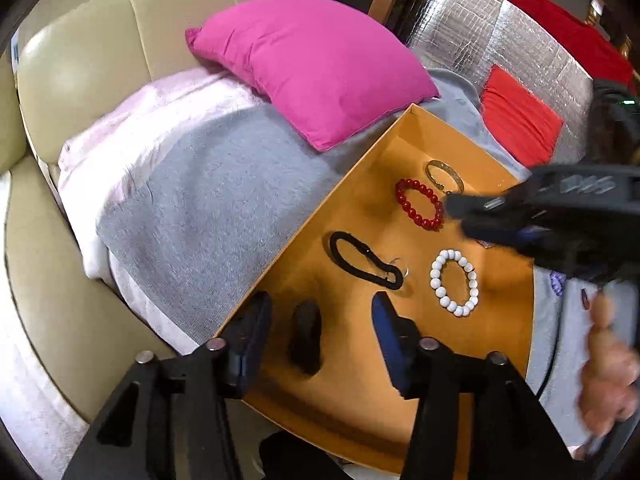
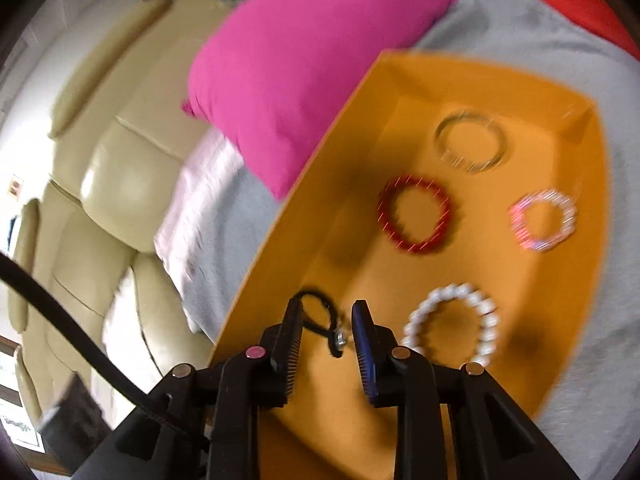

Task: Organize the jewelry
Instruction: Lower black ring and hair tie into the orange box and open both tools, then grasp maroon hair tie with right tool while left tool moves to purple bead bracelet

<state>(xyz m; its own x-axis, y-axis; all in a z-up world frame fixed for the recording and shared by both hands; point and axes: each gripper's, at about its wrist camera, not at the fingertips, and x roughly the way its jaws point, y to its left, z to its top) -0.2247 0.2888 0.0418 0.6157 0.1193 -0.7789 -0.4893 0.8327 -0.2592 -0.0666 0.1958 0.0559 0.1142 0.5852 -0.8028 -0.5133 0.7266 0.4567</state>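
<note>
An orange box (image 1: 360, 160) (image 2: 500, 80) lies on a grey blanket. In it lie a red bead bracelet (image 1: 419, 209) (image 2: 414, 215), a white bead bracelet (image 1: 455, 283) (image 2: 452, 324), a black cord bracelet (image 1: 365, 254) (image 2: 320, 320), a gold bangle (image 1: 443, 176) (image 2: 470, 140) and a pink-white bracelet (image 2: 544, 220). My left gripper (image 1: 320, 316) is open and empty over the box's near part. My right gripper (image 2: 326, 316) is open above the black cord bracelet; in the left wrist view it (image 1: 456, 208) reaches in from the right beside the red bracelet.
A pink pillow (image 1: 312, 64) (image 2: 300, 60) lies just behind the box. A beige sofa (image 1: 80, 60) is to the left. A red cushion (image 1: 520, 120) and silver foil (image 1: 500, 32) are at the back right. A hand (image 1: 608, 380) shows at the right edge.
</note>
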